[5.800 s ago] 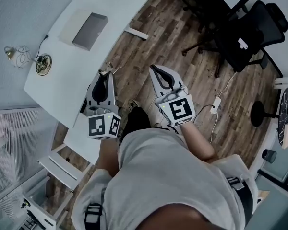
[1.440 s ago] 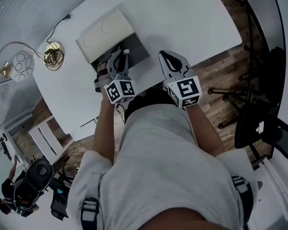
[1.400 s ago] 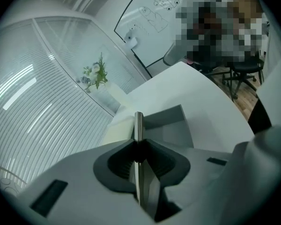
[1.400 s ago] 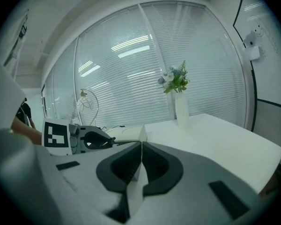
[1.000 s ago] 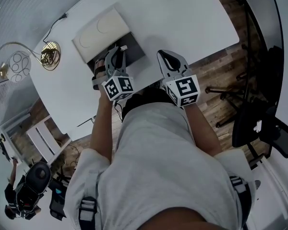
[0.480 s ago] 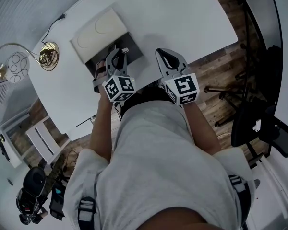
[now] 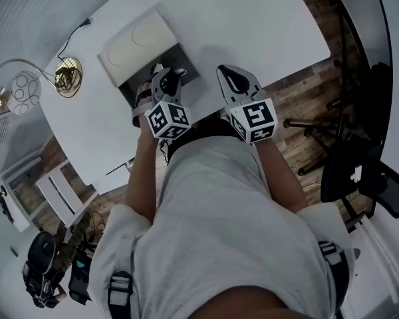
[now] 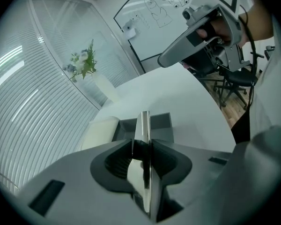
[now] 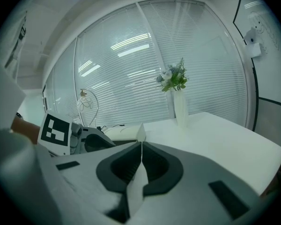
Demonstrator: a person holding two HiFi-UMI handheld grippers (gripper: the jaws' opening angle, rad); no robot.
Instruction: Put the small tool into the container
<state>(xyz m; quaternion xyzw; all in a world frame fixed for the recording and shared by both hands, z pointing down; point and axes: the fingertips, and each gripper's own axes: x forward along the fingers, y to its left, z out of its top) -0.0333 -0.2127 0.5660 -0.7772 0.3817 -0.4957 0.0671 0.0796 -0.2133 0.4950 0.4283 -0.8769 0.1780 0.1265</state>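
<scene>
A thin shiny metal tool stands on edge between the pads of my left gripper, its tip reaching past them. These jaws have just been opening, but the pads still seem to lie against both faces of the tool. The left gripper points down over the open grey container, seen right ahead as a grey container in the left gripper view. My right gripper hovers beside it over the table's near edge, shut with nothing in it; its jaws meet in the right gripper view.
The container's white lid lies against its far side on the white table. A wire lamp and a brass coil sit at the table's left end. A vase of flowers stands farther off. Black office chairs are on the right.
Since the oldest frame the person has walked up to the table. Over the last second the left gripper shifted slightly right and lower over the container with the tool. The right gripper kept still.
</scene>
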